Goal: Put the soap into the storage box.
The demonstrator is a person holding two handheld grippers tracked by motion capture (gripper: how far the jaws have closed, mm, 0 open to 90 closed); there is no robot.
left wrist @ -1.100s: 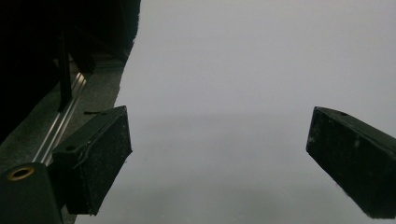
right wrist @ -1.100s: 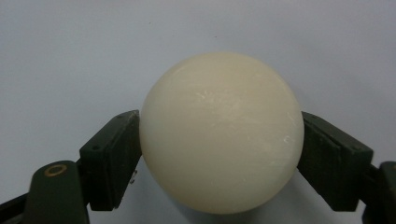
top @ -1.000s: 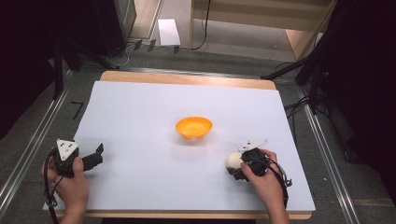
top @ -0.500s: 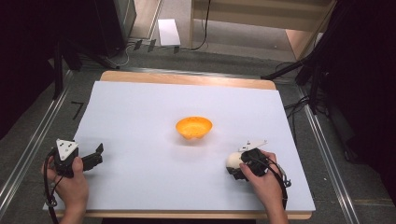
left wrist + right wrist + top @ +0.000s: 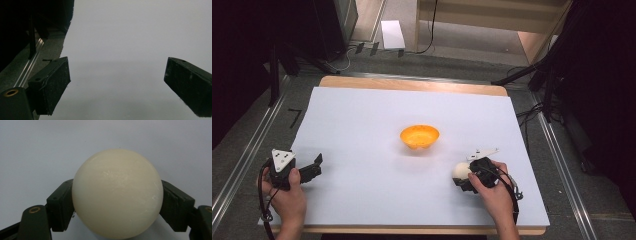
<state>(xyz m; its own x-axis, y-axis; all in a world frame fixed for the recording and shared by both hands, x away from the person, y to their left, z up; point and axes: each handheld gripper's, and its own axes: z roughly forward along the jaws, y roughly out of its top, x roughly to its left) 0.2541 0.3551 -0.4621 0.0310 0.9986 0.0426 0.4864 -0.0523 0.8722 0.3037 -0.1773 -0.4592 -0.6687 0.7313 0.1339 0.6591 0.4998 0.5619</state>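
Nearest the person, the right gripper point(image 5: 468, 176) was closed on a cream ball point(image 5: 117, 193), its pads pressed against the ball's two sides low over the white table sheet point(image 5: 362, 130). The left gripper point(image 5: 307, 172) rested at the near-left corner with jaws spread wide and nothing between them. Farther in, an orange bowl point(image 5: 419, 136) sat near the sheet's middle, well apart from the ball. The likely move was a lift toward that bowl; keeping the squeeze even would stop so smooth a ball from slipping out.
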